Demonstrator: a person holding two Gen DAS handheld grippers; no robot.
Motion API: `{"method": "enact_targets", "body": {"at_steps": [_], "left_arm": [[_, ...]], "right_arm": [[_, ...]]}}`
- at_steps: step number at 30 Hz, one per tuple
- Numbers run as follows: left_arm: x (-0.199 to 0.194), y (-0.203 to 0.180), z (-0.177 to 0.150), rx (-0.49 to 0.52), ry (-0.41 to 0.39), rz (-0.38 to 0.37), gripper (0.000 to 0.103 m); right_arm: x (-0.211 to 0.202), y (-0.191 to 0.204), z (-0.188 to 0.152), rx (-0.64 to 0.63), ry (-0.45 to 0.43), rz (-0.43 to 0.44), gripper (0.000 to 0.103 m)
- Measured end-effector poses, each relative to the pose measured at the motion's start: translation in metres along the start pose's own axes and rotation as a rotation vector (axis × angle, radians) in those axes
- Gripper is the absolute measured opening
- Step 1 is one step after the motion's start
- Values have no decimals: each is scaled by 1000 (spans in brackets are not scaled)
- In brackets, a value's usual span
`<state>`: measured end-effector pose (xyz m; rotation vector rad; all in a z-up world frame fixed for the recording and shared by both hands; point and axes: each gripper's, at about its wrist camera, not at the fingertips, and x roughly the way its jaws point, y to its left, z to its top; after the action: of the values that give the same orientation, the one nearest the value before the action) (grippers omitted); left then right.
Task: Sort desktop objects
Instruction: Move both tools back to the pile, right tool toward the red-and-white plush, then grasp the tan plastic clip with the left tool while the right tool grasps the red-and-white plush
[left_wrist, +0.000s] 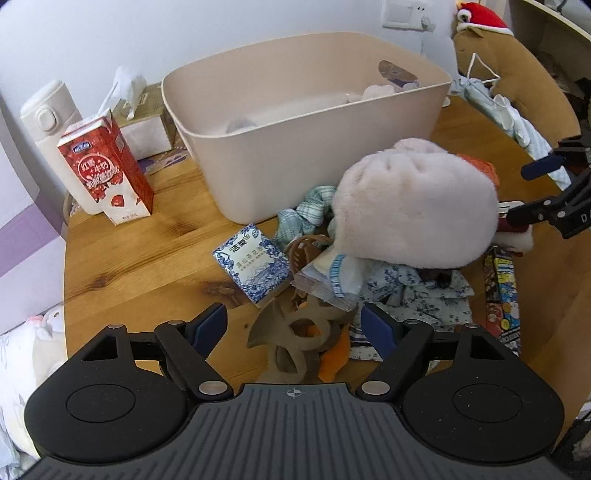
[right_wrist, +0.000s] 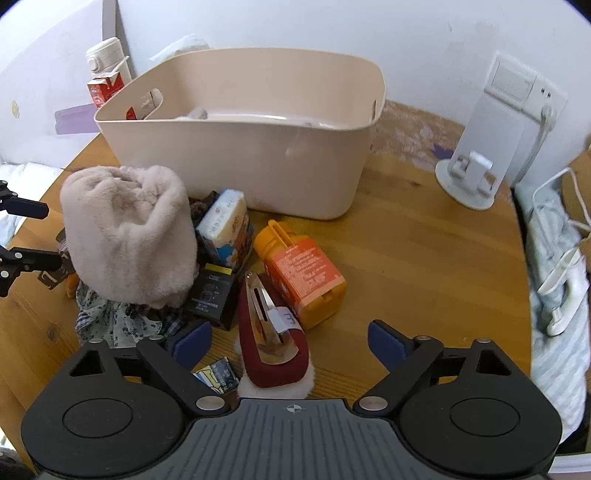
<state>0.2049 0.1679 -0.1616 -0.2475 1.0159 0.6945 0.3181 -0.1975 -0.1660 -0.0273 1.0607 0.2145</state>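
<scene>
Beige plastic bin (right_wrist: 258, 147) at back of wooden surface (right_wrist: 424, 258). Before bin: fluffy pink hat (right_wrist: 129, 236), orange bottle (right_wrist: 306, 277) lying flat, dark red hair clip (right_wrist: 273, 332), blue-and-white tissue pack (left_wrist: 253, 266), tan ring-shaped toy (left_wrist: 303, 336). Left of bin: red milk carton (left_wrist: 107, 166). Left hand-held gripper (left_wrist: 293, 325) spread wide over toy, pads clear. Right hand-held gripper (right_wrist: 290, 341) spread wide astride hair clip, pads clear.

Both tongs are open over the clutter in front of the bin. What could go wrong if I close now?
1. The right tongs straddle the dark red hair clip, but the orange bottle lies against it and may get nudged or pinched too.
2. The left tongs hover over the brown cutout piece, tangled with the floral cloth; lifting could drag the pile.
</scene>
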Motion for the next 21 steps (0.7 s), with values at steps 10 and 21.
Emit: {"method": "enact_targets", "body": {"at_steps": [10,21], "left_arm": [[25,21,9,-84,99,-107,81],[36,23,8,-84,143,-137,71]], "right_arm": [[22,0,3,-27,46,51,86],[38,1,6,-19,87,62,71]]}}
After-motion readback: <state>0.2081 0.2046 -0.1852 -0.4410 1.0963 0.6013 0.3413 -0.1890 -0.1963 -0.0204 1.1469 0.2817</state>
